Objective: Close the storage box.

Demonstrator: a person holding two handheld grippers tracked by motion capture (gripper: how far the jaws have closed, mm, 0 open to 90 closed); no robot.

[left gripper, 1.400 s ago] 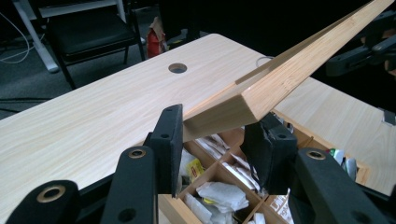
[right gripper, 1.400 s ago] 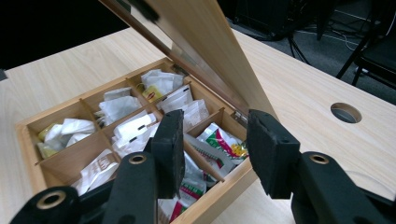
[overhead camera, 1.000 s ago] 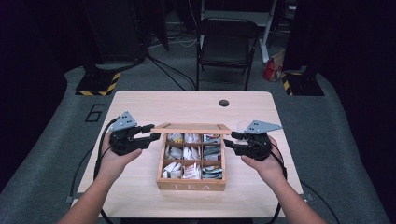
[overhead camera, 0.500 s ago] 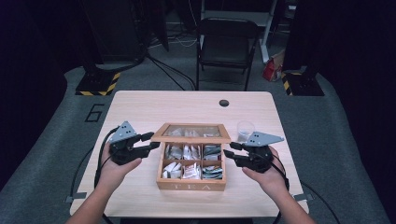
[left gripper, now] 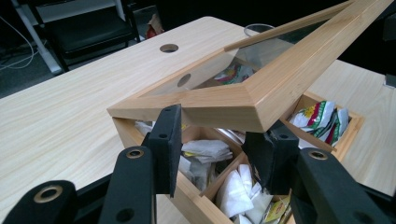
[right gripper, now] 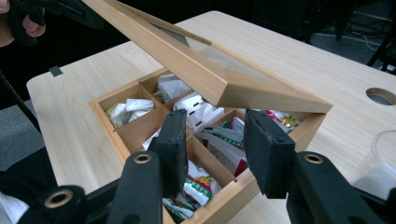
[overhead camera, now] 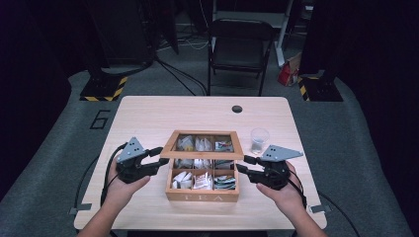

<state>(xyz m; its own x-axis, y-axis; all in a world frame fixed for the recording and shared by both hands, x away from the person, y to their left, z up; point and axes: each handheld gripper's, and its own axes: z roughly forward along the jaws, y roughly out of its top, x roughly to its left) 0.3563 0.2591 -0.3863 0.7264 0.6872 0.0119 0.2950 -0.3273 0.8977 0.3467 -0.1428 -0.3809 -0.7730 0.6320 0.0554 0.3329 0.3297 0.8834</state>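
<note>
A wooden tea box (overhead camera: pixel 202 194) with several compartments of tea bags (overhead camera: pixel 193 181) sits at the table's near middle. Its glass-paned lid (overhead camera: pixel 202 154) hangs half raised, tilted over the back compartments. My left gripper (overhead camera: pixel 159 159) is at the lid's left front corner, jaws open. In the left gripper view the lid's corner (left gripper: pixel 252 109) lies just above the gap of the left gripper (left gripper: pixel 217 140). My right gripper (overhead camera: pixel 243 164) is open at the lid's right front corner. In the right gripper view the lid (right gripper: pixel 205 74) slopes over the right gripper (right gripper: pixel 212 140).
A clear plastic cup (overhead camera: pixel 259 139) stands right of the box, close to my right hand. The table (overhead camera: pixel 148 118) has a round cable hole (overhead camera: pixel 237 108) near its far edge. A black folding chair (overhead camera: pixel 240 49) stands beyond the table.
The lid has swung down from upright to half raised. Both grippers have come down and toward me along with its front corners.
</note>
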